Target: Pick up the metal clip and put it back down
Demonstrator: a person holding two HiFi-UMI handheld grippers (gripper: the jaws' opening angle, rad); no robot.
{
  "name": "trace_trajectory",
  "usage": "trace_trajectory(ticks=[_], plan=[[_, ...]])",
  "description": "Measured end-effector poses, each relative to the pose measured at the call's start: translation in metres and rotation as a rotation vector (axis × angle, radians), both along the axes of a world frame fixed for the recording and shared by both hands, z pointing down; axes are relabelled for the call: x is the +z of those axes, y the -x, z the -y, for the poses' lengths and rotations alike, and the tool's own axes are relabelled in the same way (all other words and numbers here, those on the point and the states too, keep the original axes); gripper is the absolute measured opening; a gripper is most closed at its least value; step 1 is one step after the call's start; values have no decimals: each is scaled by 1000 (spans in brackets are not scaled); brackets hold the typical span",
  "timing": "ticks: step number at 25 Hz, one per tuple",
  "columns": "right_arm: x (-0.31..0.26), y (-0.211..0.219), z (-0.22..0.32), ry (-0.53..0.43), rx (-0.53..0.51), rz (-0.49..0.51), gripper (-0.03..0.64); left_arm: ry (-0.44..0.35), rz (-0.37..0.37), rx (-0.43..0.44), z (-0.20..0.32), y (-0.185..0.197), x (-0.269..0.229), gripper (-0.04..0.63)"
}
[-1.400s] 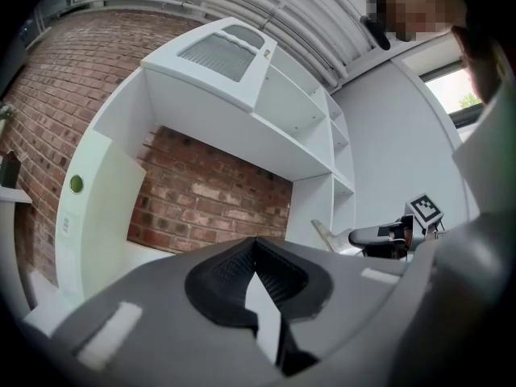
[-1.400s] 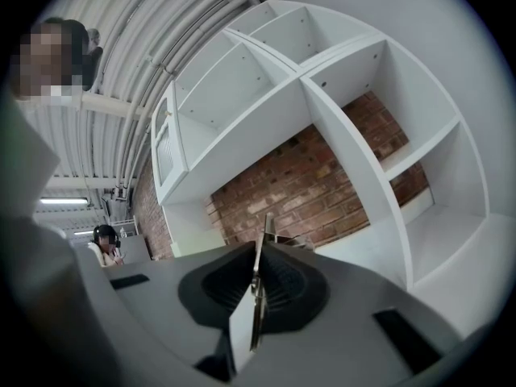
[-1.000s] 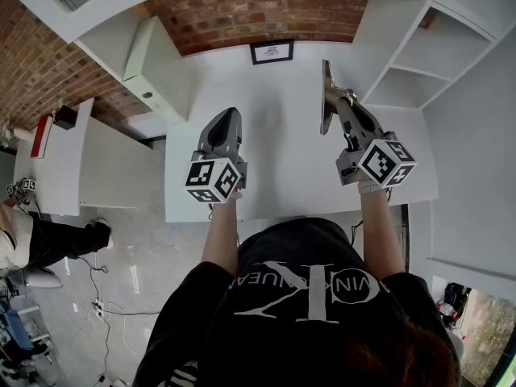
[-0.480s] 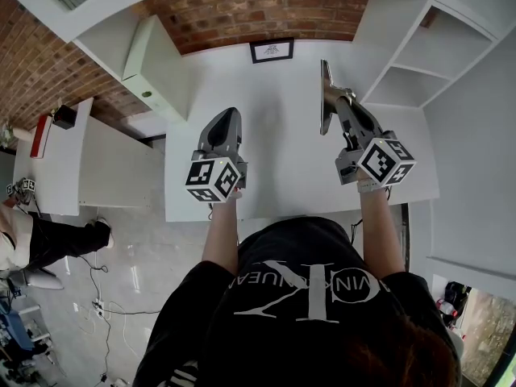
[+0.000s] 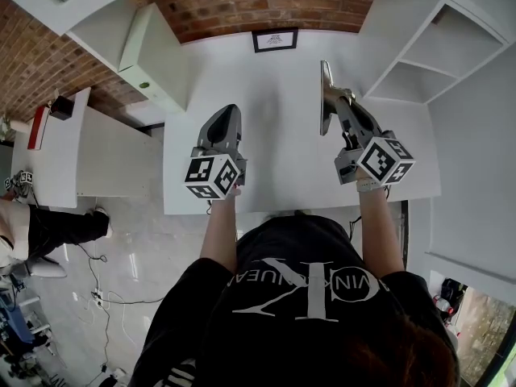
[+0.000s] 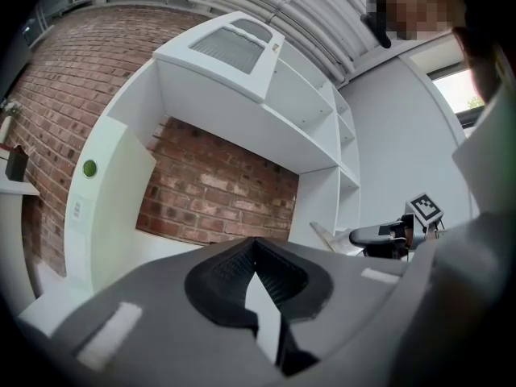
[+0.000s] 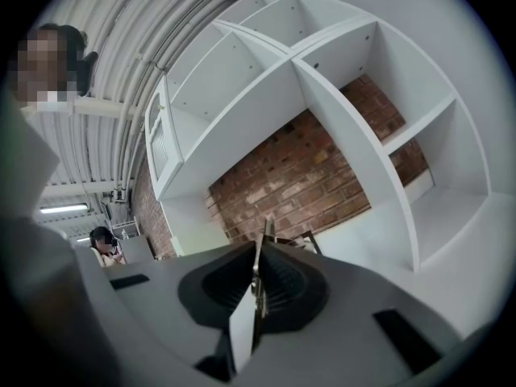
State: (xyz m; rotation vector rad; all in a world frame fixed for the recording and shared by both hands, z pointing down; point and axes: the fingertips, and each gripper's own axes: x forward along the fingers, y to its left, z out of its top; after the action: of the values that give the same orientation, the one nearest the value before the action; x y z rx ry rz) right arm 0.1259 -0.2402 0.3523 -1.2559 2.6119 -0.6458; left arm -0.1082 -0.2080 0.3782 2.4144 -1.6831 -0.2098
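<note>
So my right gripper (image 5: 337, 101) pinches the metal clip (image 5: 323, 79) above the table (image 5: 274, 143); putting it down is left (left gripper (image 5: 226, 116) closed, empty).

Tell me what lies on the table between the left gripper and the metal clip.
Nothing: the head view shows only bare white table between left gripper and metal clip.

The clip (image 5: 324, 95) is bare, shiny metal. The tabletop (image 5: 274, 143) is smooth matt white. Fingers (image 7: 284, 285) carry ribbed black pads. Rough red brick wall (image 5: 258, 6) at twelve o'clock.
</note>
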Motion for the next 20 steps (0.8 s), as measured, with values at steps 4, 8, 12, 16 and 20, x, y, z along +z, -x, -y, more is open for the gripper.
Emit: trace_trajectory(ticks=[4,8,12,16,20], plan=[[11,5,0,28,-13,-8,23,27,2,-1,-2,3,11,11],[24,7,-2,62,-26,-19,25,54,1,2,-3,1,24,11],[37,10,-3,95,-42,-28,23,70,-1,1,-5,1,34,11],[48,13,-6,123,-62,-39,25,88,-2,0,-8,0,42,11],[61,17,-10,153,-78,-43,25,107,-3,-3,-11,-1,51,11]])
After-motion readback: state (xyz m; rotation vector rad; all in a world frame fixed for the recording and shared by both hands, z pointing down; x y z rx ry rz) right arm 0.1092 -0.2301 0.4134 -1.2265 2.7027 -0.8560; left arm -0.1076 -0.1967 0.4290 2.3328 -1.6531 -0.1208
